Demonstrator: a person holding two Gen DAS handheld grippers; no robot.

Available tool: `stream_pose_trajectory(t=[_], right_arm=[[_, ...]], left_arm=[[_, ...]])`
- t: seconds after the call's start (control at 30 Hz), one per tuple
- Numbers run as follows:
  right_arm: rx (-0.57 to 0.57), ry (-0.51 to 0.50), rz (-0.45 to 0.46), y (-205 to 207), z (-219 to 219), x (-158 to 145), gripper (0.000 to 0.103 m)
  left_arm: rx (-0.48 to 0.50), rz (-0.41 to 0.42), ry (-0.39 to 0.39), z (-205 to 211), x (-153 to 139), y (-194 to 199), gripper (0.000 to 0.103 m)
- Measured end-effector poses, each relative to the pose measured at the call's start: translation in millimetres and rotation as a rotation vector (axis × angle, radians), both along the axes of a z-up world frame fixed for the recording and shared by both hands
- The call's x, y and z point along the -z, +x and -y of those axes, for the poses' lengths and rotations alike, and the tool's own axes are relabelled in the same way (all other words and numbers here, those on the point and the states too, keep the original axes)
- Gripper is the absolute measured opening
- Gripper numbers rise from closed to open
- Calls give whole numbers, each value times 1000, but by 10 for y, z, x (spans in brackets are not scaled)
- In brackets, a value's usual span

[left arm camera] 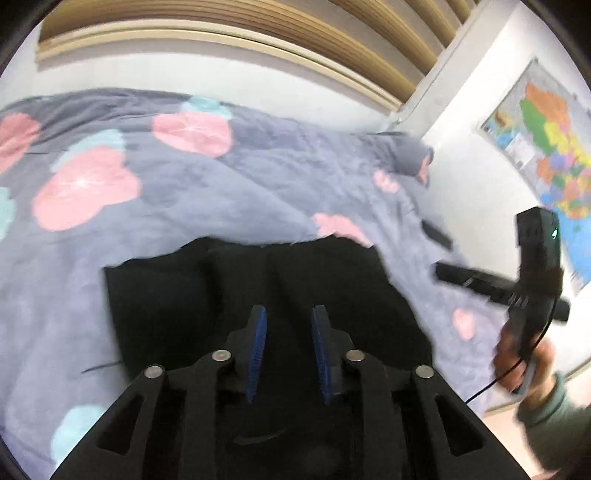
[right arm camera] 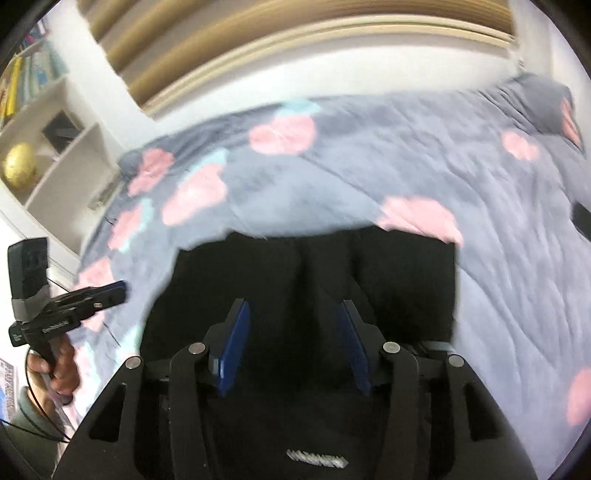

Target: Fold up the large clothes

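A black garment (left arm camera: 184, 291) lies folded into a rough rectangle on a grey bedspread with pink and blue blotches (left arm camera: 147, 192). It also shows in the right wrist view (right arm camera: 399, 280). My left gripper (left arm camera: 288, 314) hangs above the garment's middle, open and empty. My right gripper (right arm camera: 293, 308) hangs above the garment too, open and empty. The right gripper also appears from the side at the right edge of the left wrist view (left arm camera: 443, 275). The left gripper appears at the left of the right wrist view (right arm camera: 120, 290).
A wooden slatted headboard (left arm camera: 258, 26) runs along the far side of the bed. A coloured map (left arm camera: 546, 147) hangs on the wall to the right. White shelves with books and a gold ball (right arm camera: 20, 166) stand to the left. A small dark object (left arm camera: 437, 234) lies on the bedspread.
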State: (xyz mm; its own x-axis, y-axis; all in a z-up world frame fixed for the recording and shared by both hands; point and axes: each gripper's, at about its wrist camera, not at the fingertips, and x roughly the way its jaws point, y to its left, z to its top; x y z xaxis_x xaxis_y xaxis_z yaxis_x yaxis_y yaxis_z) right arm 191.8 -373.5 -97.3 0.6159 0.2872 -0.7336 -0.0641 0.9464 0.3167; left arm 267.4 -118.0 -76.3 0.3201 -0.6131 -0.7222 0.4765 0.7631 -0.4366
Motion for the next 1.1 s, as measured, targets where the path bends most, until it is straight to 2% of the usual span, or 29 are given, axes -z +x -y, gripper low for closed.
stream_pose_trajectory(t=[0.1,0.2,0.27,0.33,0.37,0.43,0.57,0.63,0.7,0.77,0.8,0.9,0.97,1.0,1.1], right_arm=[[-33,-20,-40,206,-219,95,54],[-77,-38,-126,143,-389,413,54],[-94,-34,-229,57,-456,834,54],[-88,-63,-327,-28,-450,1249,54],[-83,-71,-366,-58,-452,1500,53],[-54,-47,-379,-106,-437,1795,53],[-24,-93,-362,-86,-489,1851,53],[-26,-105,-372,-97,-503,1765,53],[-34,-128,-347,-171,-526,1573,53],[-47,-140,-298,-279,-559,1396,53],[-50,-141,-290,-295,-574,1365,53],[-59,-162,-320,-370,-629,1486,53],[-40,-159,-375,-318,-602,1788,53],[-26,-138,-385,-304,-568,1879,53],[-15,-128,-398,-286,-568,1779,54]], left_arm=[[59,-63,11,186,212,79,32],[137,-218,42,348,690,-30,32],[162,-313,82,326,1061,-183,32],[144,-365,98,261,1455,-290,32],[127,-384,84,232,1571,-320,31],[80,-400,47,188,1751,-306,32],[60,-394,71,223,1745,-313,32],[81,-352,83,223,1576,-388,31],[113,-323,56,206,1402,-476,34],[137,-329,17,185,1357,-544,52],[135,-329,26,186,1374,-585,53],[99,-363,123,240,1653,-583,52],[95,-389,133,269,1824,-519,49],[100,-400,129,264,1841,-510,48],[137,-369,133,196,1620,-568,46]])
